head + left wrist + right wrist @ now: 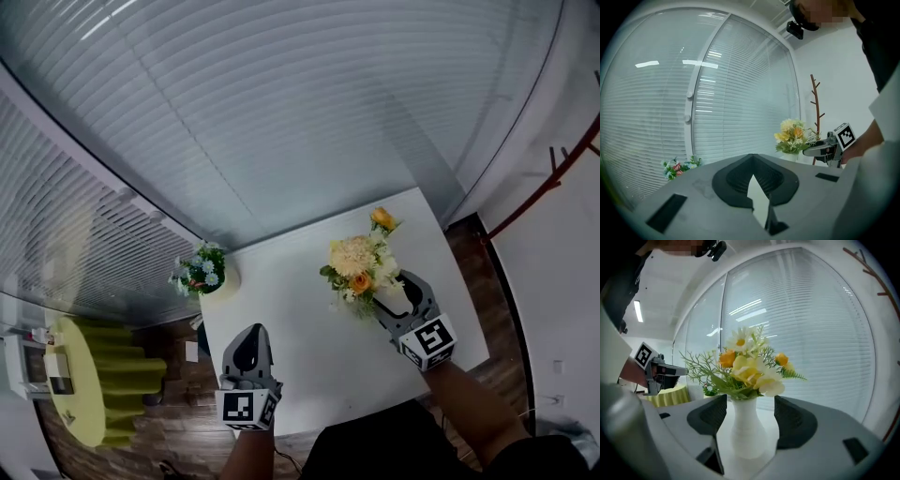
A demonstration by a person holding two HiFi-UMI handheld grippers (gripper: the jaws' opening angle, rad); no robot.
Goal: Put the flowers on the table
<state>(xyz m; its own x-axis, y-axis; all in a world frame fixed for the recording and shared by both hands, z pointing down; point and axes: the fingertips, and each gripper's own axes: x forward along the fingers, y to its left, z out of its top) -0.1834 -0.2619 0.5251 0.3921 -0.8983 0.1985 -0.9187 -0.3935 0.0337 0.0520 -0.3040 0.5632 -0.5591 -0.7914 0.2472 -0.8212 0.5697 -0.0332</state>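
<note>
My right gripper (751, 411) stands apart around the vase (749, 437) of flowers (745, 369), which rests on the surface (300, 375). My left gripper (249, 349) is together and empty. I should back straight out without brushing the vase.

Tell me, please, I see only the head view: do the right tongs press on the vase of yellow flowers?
Observer: No. The right gripper view shows the right tongs wide apart, with the white vase between them and not squeezed.
Operator: Does the vase stand by itself?
Observer: Yes, it stands upright, with its base on the table.
Operator: And the left tongs?
Observer: The left gripper view shows the left tongs together, with nothing between them.
</note>
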